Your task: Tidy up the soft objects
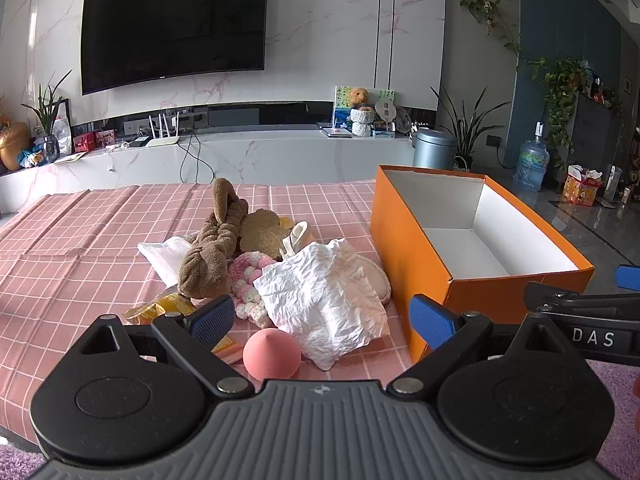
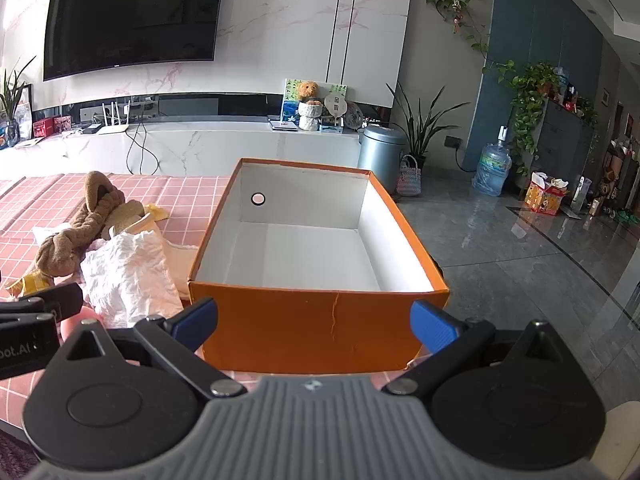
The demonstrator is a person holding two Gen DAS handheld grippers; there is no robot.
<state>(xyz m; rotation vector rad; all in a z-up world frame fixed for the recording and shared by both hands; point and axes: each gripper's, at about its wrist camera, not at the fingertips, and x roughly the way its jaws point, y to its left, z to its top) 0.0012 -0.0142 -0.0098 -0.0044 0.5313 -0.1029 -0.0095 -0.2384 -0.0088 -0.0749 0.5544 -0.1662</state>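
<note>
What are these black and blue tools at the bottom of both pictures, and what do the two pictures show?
They are hand-held tongs; a person holds one in each hand. Each carries a camera that looks forward along its two fingers, so one picture comes from the left tongs and the other from the right tongs. Both are open and hold nothing.

The surface is a table with a pink checked cloth. On it lies a heap of soft things: a brown plush toy, a crumpled white cloth, a pink and white knit piece and a pink ball nearest the left tongs. Beside the heap, on the right, stands an open orange box, white inside and empty. The right tongs face it.

Nothing has gone into the box yet.
</note>
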